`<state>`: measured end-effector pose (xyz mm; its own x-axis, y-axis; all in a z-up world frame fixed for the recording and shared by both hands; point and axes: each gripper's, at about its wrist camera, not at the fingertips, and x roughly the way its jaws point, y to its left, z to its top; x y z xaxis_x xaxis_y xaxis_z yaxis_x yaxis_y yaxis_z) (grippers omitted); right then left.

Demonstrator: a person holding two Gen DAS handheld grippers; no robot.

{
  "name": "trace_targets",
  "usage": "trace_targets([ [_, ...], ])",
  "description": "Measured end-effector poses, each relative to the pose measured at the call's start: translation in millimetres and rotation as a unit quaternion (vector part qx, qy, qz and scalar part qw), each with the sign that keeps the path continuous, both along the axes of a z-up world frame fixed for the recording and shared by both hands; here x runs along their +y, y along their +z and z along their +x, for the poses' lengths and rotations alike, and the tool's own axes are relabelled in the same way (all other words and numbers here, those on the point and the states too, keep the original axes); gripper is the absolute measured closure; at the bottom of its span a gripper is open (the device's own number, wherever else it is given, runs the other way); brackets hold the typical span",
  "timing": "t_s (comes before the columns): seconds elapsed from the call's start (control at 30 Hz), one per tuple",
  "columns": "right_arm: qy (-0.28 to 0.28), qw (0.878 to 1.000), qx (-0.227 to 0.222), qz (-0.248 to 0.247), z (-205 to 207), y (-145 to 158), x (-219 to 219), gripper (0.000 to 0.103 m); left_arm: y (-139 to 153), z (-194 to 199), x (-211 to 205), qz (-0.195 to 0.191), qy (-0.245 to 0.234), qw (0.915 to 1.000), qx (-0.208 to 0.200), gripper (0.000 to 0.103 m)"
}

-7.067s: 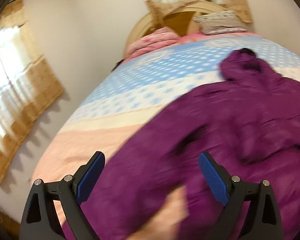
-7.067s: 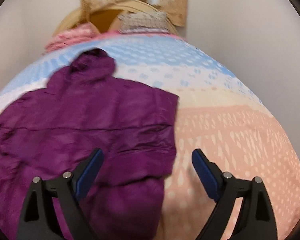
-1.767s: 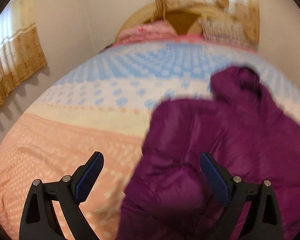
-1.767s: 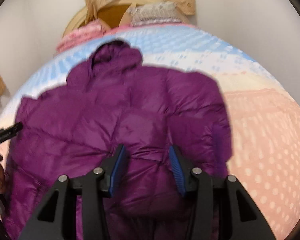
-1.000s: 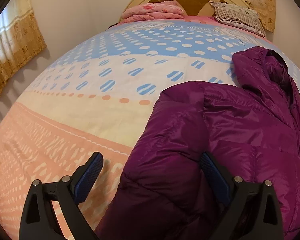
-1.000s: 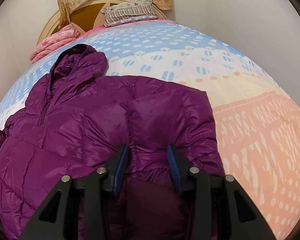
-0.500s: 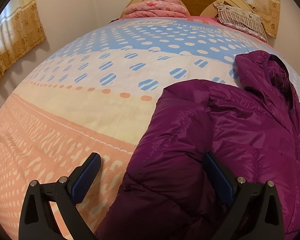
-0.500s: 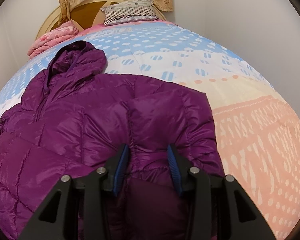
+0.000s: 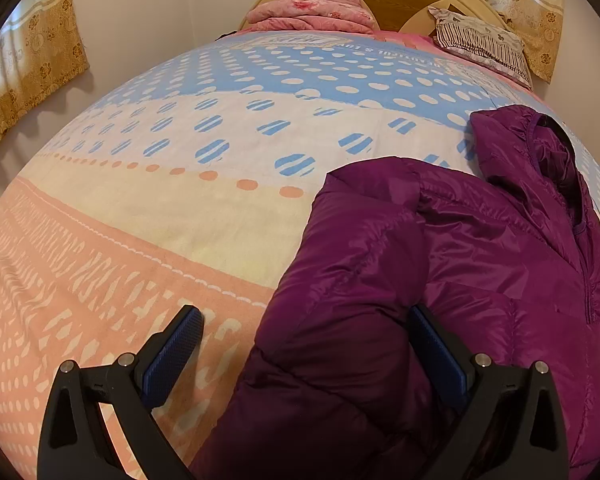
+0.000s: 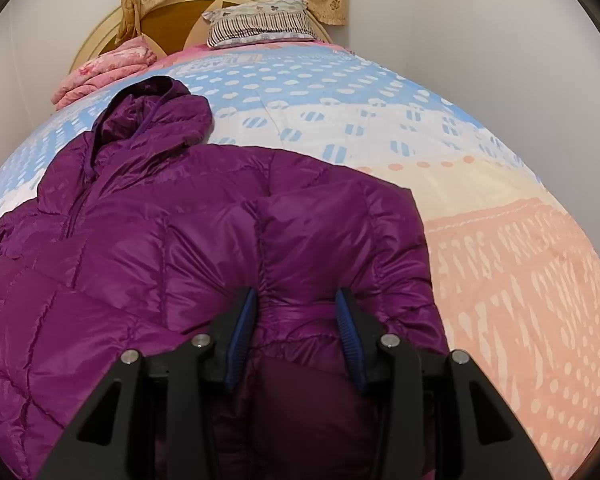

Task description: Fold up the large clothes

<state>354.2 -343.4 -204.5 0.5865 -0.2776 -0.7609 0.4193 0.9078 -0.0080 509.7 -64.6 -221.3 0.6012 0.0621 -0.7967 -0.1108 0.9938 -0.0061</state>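
Where spread on patterned bedspread [image 9: 148, 216]: purple puffer jacket [image 10: 188, 240], hood toward headboard. Right gripper [image 10: 296, 320] pinching bunched jacket fold; left gripper [image 9: 306, 344] jaws wide, straddling jacket edge.

A bed [image 9: 180, 208] in blue, cream and peach fills the room; far end, a rounded wooden headboard [image 10: 172, 20], gold curtains [image 9: 28, 80], pale walls [image 10: 480, 40].

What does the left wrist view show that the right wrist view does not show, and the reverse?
Only the left wrist view shows the side curtain and the left gripper, jaws wide, straddling the jacket's edge without pinching it. Only the right wrist view shows the right gripper, jaws pinching a bunch of jacket fabric. Both show the purple jacket, its hood, the striped pillow and the folded pink blanket.
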Motion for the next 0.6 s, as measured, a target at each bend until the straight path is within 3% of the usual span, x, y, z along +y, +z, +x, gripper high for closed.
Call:
trace_targets([
  [0.3, 0.002, 1.000, 0.000, 0.004, 0, 0, 0, 0.056, 1, 1, 3, -0.006, -0.005, 0.9999, 0.010, 0.001],
  [0.4, 0.027, 0.999, 0.013, 0.016, 3, 6, 0, 0.046, 18, -7, 5, 0.026, -0.018, 0.9993, 0.022, 0.001],
  [0.47, 0.046, 0.998, 0.017, 0.030, 4, 13, 0, 0.030, 37, -14, 8, 0.031, -0.022, 0.9993, -0.003, 0.001],
  [0.6, 0.082, 0.996, -0.009, 0.034, 18, 48, -2, 0.026, 81, -5, 0, 0.014, -0.064, 0.9964, -0.053, 0.001],
])
